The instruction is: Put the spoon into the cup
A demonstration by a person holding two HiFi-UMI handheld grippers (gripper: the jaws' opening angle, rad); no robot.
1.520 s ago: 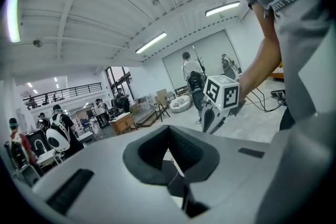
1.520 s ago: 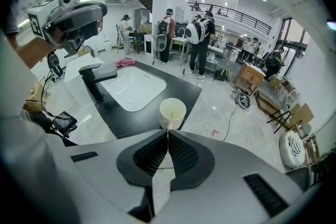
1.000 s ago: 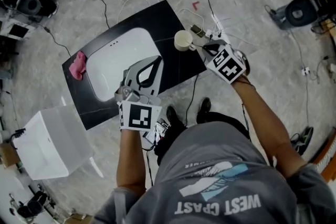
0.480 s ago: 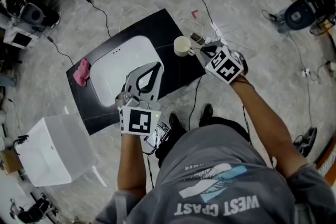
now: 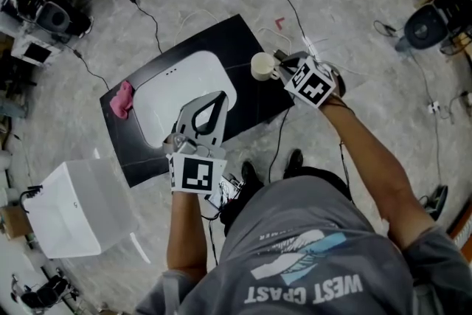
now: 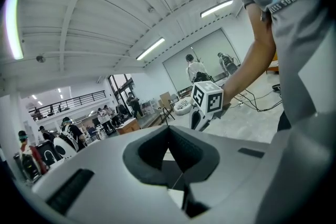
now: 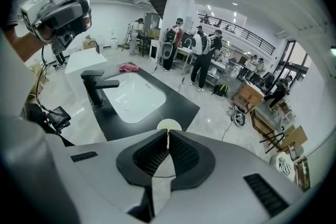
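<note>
Right hand-held gripper (image 5: 281, 61) moved nearer cup (image 5: 260, 66), clamped on spoon (image 7: 168, 138), left hand-held gripper (image 5: 217, 97) closed, empty

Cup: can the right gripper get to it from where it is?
Probably yes. The right gripper hangs right beside the cup on the black counter, cup mouth open just past its shut jaw tips, nothing between.

Two grippers are counted, left (image 5: 218, 96) and right (image 5: 280, 59). One cup (image 5: 261, 66), one spoon (image 7: 168, 137), one sink (image 5: 158, 103), one tap (image 7: 97, 89), one cloth (image 5: 122, 99) and one box (image 5: 77, 206) are counted.
</note>
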